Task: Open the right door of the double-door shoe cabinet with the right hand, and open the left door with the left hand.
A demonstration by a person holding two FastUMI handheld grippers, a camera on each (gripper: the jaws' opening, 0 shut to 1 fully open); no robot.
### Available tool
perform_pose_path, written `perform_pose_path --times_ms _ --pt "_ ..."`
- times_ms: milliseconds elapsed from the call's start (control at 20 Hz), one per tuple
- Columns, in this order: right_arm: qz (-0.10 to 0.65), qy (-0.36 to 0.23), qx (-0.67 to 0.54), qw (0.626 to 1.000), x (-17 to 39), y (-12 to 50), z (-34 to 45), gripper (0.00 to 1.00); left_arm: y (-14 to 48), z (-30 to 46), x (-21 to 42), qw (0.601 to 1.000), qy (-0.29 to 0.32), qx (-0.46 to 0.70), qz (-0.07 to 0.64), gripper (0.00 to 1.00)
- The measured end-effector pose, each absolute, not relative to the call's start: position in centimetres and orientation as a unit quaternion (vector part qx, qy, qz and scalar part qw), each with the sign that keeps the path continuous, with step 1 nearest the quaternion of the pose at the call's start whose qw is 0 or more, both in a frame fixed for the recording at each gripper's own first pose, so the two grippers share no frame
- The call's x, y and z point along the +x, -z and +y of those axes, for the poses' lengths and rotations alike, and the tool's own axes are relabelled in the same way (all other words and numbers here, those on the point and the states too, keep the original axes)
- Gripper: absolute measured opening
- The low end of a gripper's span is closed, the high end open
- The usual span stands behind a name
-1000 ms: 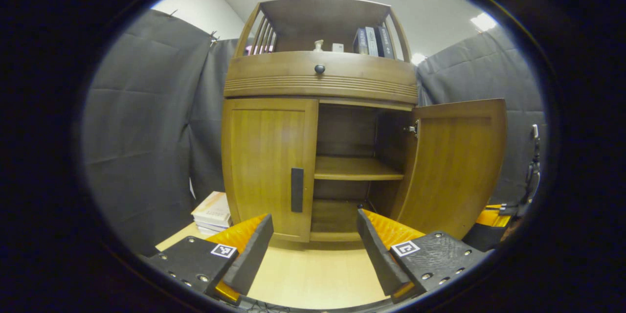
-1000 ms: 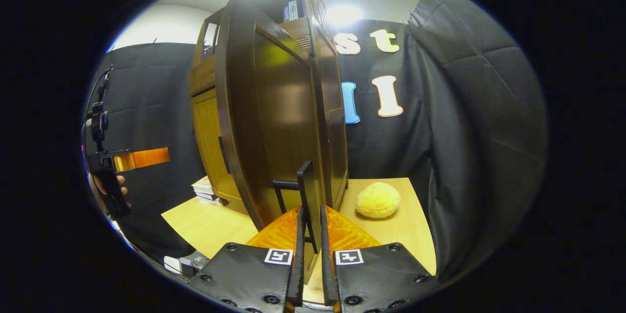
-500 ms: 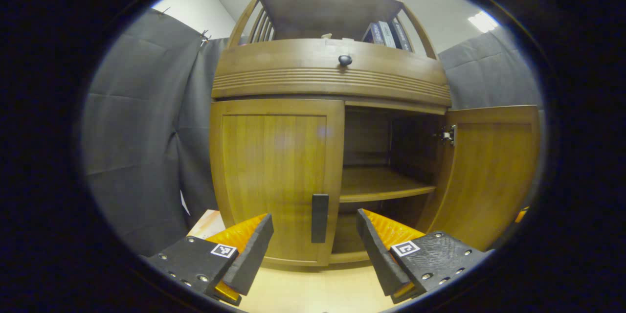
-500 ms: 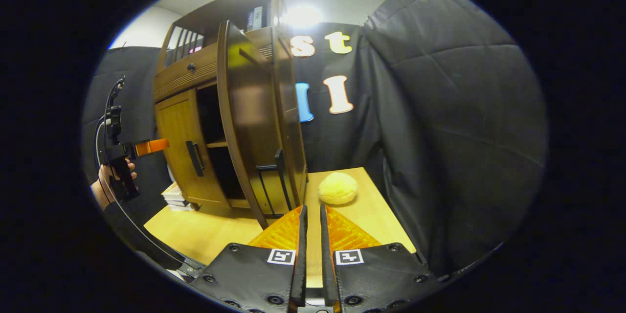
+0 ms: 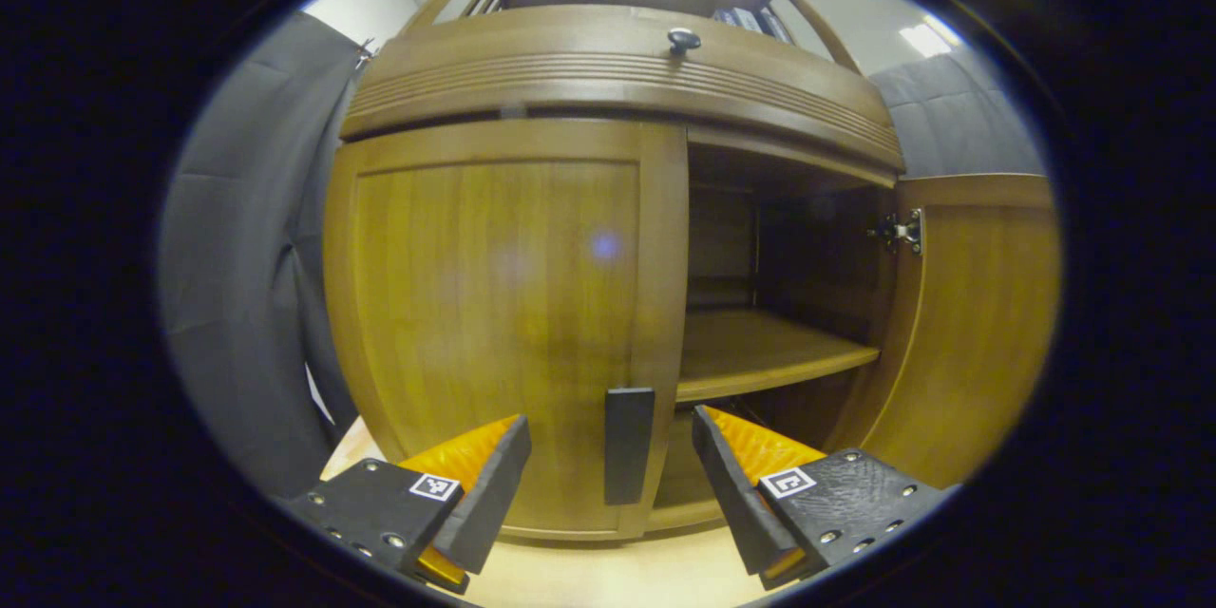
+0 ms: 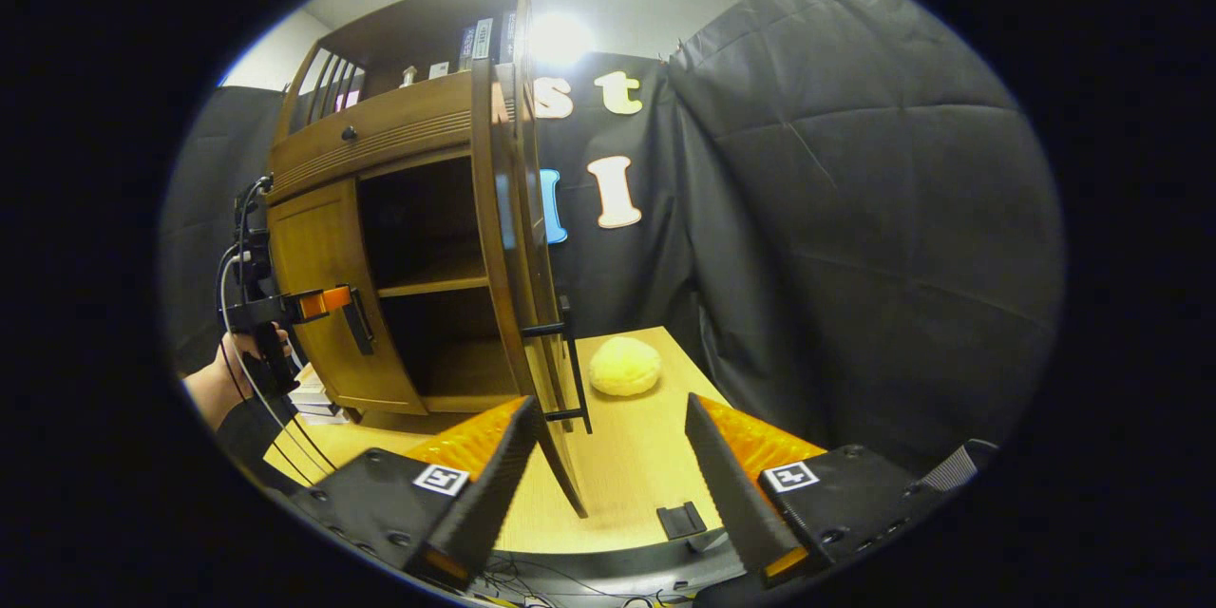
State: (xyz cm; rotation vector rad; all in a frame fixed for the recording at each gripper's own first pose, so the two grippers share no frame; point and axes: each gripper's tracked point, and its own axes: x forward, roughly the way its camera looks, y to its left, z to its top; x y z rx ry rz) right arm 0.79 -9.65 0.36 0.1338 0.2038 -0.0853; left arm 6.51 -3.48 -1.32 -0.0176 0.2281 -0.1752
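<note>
The left gripper is held with its jaws spread apart, the dark handle of the left door framed in the gap between them but not yet gripped; the placement is judged to be a line-up for closing on that handle. The left door is seen shut against the shoe cabinet, under a drawer front with a round knob. The right gripper is also held with jaws apart, nothing between them, near the handle of the right door, which stands swung wide open; that half of the task appears done.

From the left gripper view, the inner shelf and the open door's hinge are made out. From the right gripper view, the wider setting is given: the table, a round yellow soft object lying on it beside the cabinet, books on the top shelf, and a hand holding the other gripper at the left door's handle.
</note>
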Motion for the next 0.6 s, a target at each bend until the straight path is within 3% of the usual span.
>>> perform_pose_path --times_ms 50,100,250,300,400,600 --pt "0.099 0.050 0.066 0.992 1.1 -0.4 -9.4 0.95 1.6 -3.6 6.6 0.989 0.088 -0.007 0.117 0.97" --pt "0.099 0.057 0.067 0.991 1.0 -0.6 -9.2 1.00 1.9 -3.6 6.7 0.989 0.087 -0.004 0.121 0.93" --pt "0.098 0.065 0.072 0.990 1.0 -0.7 -8.2 0.98 2.4 -3.3 7.1 0.989 0.082 0.007 0.126 0.83" --pt "0.097 0.068 0.070 0.990 0.9 -0.8 -8.0 0.93 2.8 -2.9 7.2 0.989 0.076 0.008 0.128 0.79" --pt "0.097 0.071 0.064 0.991 0.8 -1.0 -7.4 0.98 3.2 -3.5 7.0 0.987 0.080 -0.006 0.136 0.77" --pt "0.097 0.077 0.058 0.991 0.6 -1.3 -6.7 0.93 2.7 -4.6 6.7 0.986 0.084 -0.036 0.139 0.56"
